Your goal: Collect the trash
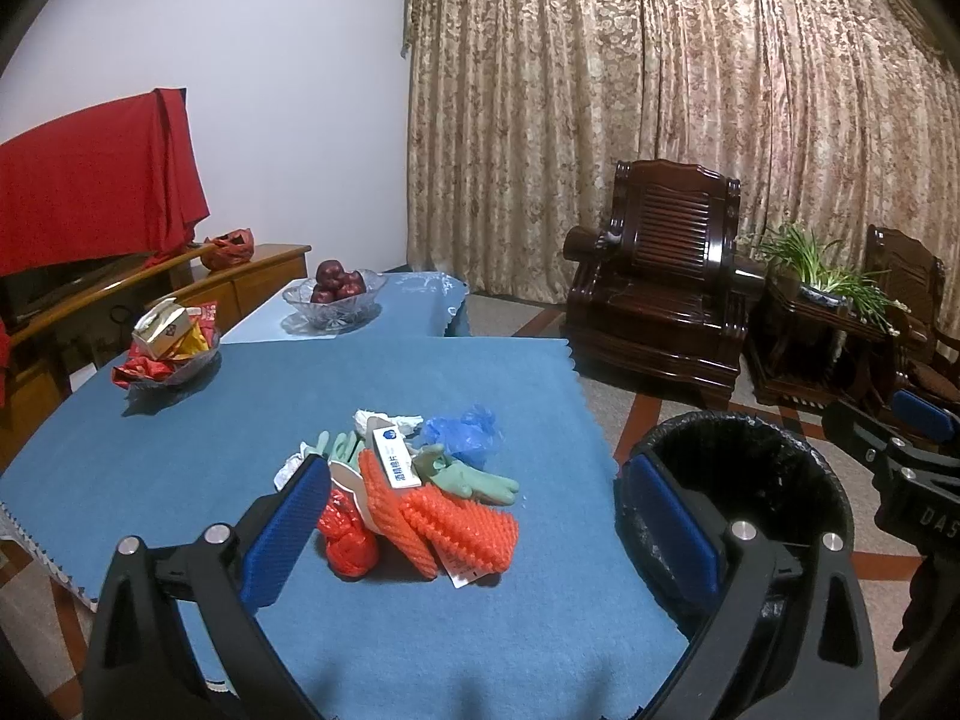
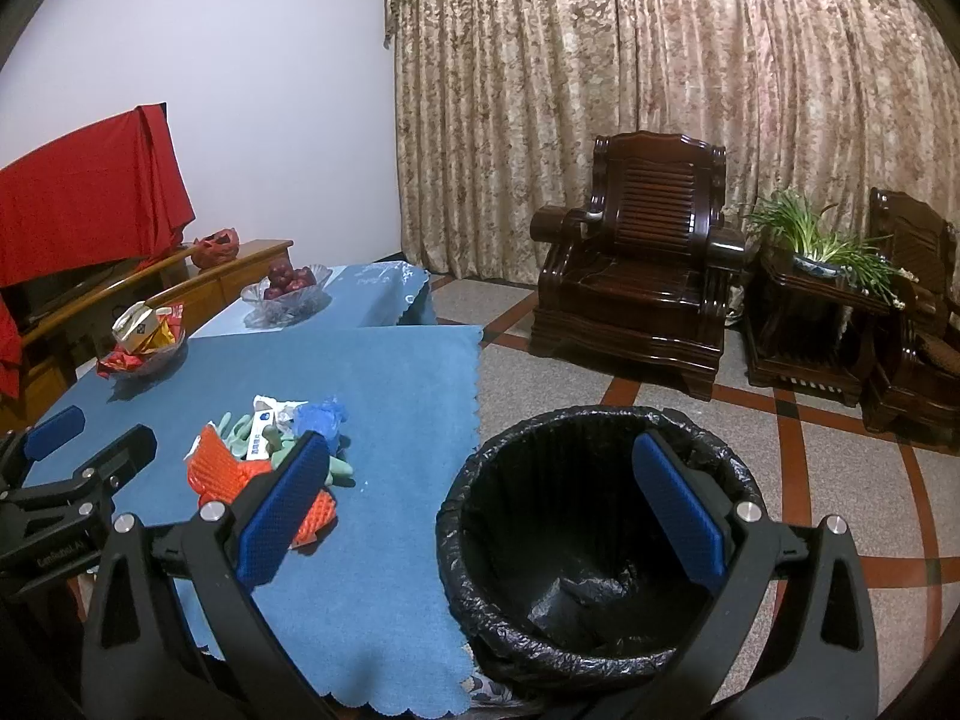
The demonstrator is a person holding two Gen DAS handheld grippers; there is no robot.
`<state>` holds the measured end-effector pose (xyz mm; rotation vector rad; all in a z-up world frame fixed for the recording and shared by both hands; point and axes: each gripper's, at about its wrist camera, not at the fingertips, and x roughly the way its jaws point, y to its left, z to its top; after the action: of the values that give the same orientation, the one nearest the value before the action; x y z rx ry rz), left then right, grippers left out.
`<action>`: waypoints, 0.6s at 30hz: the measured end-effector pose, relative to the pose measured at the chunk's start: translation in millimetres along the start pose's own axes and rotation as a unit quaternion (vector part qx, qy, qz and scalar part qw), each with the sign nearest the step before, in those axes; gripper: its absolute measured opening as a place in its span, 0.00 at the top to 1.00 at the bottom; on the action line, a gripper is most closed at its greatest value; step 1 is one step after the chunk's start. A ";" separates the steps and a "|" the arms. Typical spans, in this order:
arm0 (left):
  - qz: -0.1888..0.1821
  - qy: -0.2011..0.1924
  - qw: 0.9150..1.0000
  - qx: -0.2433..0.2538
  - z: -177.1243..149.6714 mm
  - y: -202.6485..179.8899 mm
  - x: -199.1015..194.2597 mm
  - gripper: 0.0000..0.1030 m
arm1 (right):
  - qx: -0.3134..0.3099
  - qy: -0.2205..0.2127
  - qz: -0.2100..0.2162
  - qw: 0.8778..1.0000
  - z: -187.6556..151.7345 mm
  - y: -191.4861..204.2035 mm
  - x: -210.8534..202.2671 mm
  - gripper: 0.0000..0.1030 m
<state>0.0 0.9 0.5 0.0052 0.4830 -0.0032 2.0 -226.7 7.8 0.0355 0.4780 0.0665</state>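
A trash pile lies on the blue tablecloth (image 1: 180, 438): orange foam nets (image 1: 462, 525), a red crumpled bag (image 1: 348, 540), green gloves (image 1: 474, 480), a white box (image 1: 396, 456), a blue plastic bag (image 1: 465, 429) and white paper (image 1: 375, 420). The pile also shows in the right wrist view (image 2: 240, 468). A bin with a black liner (image 2: 576, 528) stands on the floor right of the table; it also shows in the left wrist view (image 1: 750, 468). My left gripper (image 1: 480, 531) is open, just before the pile. My right gripper (image 2: 486, 513) is open and empty above the bin's near rim.
A glass bowl of red fruit (image 1: 333, 294) and a dish of snack packets (image 1: 171, 348) sit at the table's far left. Dark wooden armchairs (image 2: 636, 264) and a potted plant (image 2: 822, 246) stand by the curtain. A wooden cabinet (image 1: 240, 276) is on the left.
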 end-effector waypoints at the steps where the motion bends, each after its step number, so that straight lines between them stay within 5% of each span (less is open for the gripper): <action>1: 0.001 0.000 1.000 0.001 -0.4 -1.0 -0.3 0.06 | 0.000 0.000 0.000 1.000 0.0 -0.1 0.0 0.05; 18: 0.001 0.000 1.000 0.001 -0.4 -1.0 -0.4 0.06 | 0.000 0.002 -0.001 1.000 1.7 -2.7 -0.2 0.05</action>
<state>-0.5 -0.1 0.3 0.0079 0.4827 -0.0015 2.7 -229.5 9.3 0.0353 0.4829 0.0655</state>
